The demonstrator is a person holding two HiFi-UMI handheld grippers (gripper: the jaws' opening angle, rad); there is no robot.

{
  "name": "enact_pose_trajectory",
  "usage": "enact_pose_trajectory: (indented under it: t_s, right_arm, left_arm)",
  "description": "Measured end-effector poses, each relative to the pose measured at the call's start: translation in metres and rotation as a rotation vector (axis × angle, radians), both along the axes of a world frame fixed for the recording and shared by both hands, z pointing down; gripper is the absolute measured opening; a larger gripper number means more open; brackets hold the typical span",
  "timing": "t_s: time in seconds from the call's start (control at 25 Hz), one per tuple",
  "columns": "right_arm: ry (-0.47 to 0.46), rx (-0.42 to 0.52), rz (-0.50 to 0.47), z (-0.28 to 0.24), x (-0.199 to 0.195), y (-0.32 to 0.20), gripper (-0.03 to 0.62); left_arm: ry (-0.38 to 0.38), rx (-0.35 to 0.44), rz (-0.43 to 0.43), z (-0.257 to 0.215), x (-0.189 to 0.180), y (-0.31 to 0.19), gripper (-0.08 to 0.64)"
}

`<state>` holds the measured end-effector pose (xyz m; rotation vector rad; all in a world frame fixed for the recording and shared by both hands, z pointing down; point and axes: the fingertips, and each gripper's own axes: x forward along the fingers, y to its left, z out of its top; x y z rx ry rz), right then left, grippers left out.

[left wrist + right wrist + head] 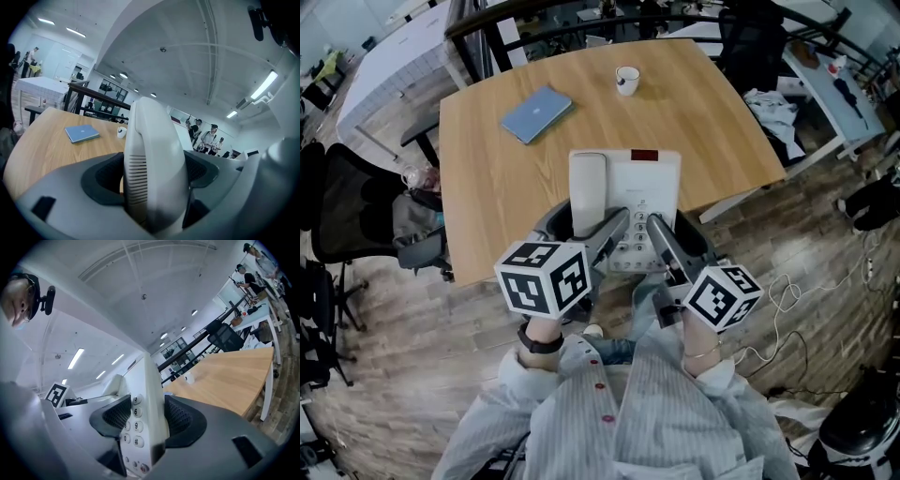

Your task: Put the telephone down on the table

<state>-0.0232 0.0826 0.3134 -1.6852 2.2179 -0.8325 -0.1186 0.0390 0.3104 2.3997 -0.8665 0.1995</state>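
A white desk telephone (628, 192) with its handset on the left and a keypad on the right is held between both grippers over the near edge of the wooden table (712, 122). My left gripper (586, 228) is shut on the handset side (154, 178). The dark pads (105, 177) press on either side of it. My right gripper (667, 242) is shut on the keypad side (140, 427), with the number keys showing between its jaws. Whether the phone's base touches the tabletop is hidden.
A blue notebook (536, 114) lies on the table at the far left, and a white cup (626, 81) stands near the far edge. A black chair (337, 211) stands left of the table. White cables (778, 300) lie on the floor to the right.
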Motion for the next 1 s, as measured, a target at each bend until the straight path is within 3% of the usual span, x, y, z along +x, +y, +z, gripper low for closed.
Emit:
enact_pose_trajectory:
  t_s: [0.64, 1.0]
  right_arm:
    - [-0.024, -0.027, -0.115, -0.015, 0.165, -0.135, 0.239]
    - [-0.023, -0.040, -0.185, -0.010, 0.212, -0.173, 0.239]
  left_arm:
    - [-0.007, -0.016, -0.110, -0.016, 0.160, -0.124, 0.388]
    - [-0.010, -0.031, -0.174, -0.010, 0.206, -0.156, 0.388]
